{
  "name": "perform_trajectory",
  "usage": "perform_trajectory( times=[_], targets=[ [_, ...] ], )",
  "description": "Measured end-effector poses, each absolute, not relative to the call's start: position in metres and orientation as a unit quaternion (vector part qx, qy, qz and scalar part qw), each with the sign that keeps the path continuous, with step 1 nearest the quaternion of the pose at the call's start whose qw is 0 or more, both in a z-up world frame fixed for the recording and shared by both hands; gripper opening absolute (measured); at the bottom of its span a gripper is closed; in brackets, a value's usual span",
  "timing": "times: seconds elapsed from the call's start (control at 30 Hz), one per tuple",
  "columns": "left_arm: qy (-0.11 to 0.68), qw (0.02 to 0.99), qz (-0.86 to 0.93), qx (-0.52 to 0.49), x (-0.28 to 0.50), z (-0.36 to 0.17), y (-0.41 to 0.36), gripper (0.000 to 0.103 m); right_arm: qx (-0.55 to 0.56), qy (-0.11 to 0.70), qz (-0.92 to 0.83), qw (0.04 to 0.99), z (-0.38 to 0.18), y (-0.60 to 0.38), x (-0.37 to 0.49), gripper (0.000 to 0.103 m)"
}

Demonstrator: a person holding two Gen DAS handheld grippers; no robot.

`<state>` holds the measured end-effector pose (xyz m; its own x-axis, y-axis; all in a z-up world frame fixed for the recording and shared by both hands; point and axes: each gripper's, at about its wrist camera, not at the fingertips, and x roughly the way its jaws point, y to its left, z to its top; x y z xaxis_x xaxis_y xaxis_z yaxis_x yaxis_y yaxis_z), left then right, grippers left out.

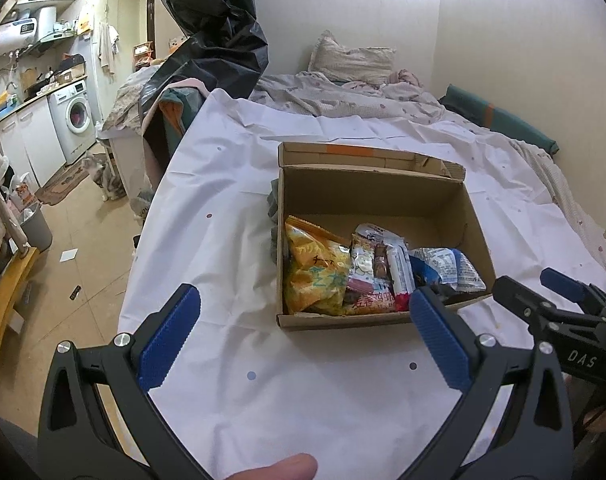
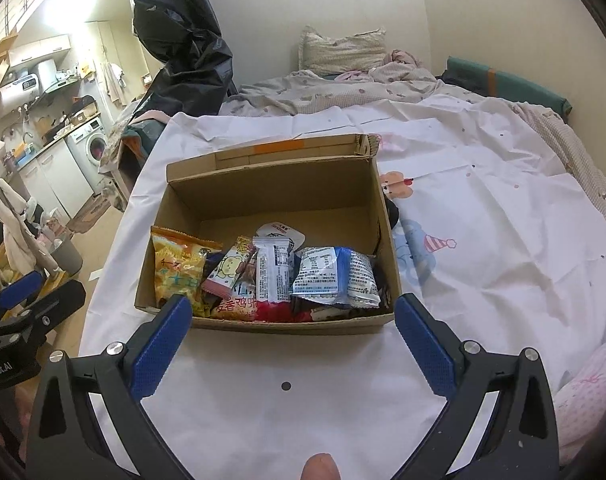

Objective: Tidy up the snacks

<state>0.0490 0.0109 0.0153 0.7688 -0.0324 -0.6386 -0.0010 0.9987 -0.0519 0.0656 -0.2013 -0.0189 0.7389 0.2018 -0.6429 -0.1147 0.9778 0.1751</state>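
Inside, the cardboard box (image 2: 263, 200) holds upright snack packets (image 2: 263, 276) along its near wall; left gripper (image 1: 305, 328) and right gripper (image 2: 293, 336) fingers spread wide, empty.

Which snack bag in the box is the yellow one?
The big yellow chip bag, leaning at the left end of the cardboard box. The other packets beside it are white, pink, red or blue, like the blue-and-white packet at the right end.

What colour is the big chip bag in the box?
Yellow and orange chip bag, clearest in the right wrist view.
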Motion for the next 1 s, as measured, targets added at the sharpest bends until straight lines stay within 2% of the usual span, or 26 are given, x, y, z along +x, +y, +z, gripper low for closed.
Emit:
perform_trajectory(
  times=[1.0],
  targets=[
    [0.35,0.936,-0.007,-0.032,0.0525,0.0115,0.0165,0.103,0.051,0.344,0.088,0.933,-0.014,-0.199,0.0624,0.103]
  ],
)
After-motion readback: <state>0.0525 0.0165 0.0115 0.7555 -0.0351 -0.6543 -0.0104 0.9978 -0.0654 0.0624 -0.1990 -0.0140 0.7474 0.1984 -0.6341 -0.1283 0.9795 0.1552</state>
